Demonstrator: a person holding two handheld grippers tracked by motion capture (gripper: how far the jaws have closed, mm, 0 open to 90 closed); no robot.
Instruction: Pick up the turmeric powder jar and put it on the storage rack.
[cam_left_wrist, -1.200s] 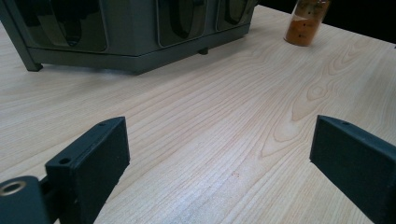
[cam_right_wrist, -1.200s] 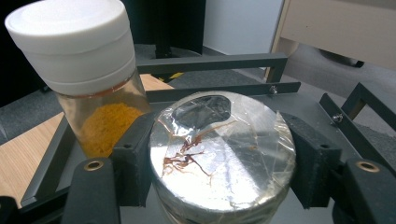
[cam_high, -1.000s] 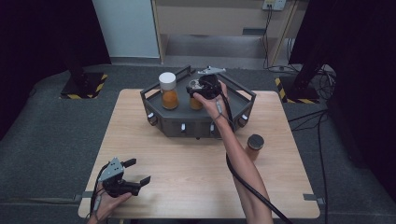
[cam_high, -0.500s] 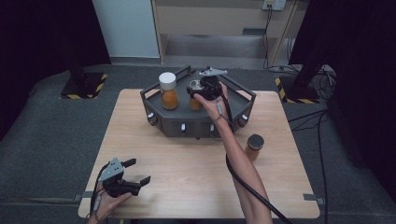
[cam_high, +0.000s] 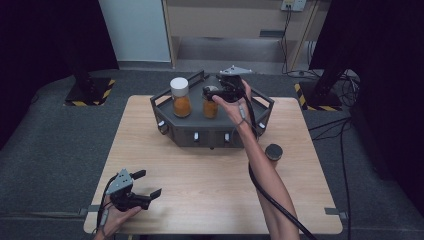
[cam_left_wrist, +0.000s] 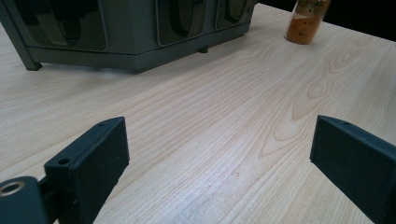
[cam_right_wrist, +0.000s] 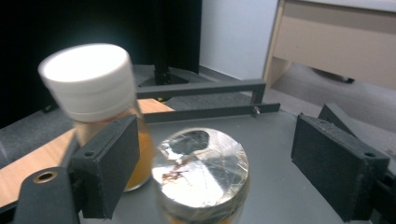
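Three jars (cam_high: 210, 103) (two on the rack (cam_high: 260, 121)); both hand-held grippers (cam_high: 141, 184) gape, holding nothing.

**Both grippers spread wide, right arm stretched forward**

The black two-fingered left gripper (cam_high: 145, 184) sits in the person's left hand (cam_high: 116, 216), its fingers (cam_left_wrist: 88, 161) parted wide. The right forearm (cam_high: 262, 170) reaches far forward; the black right gripper (cam_high: 216, 93), in the right hand (cam_high: 234, 104), holds its fingers (cam_right_wrist: 105, 158) wide apart too.
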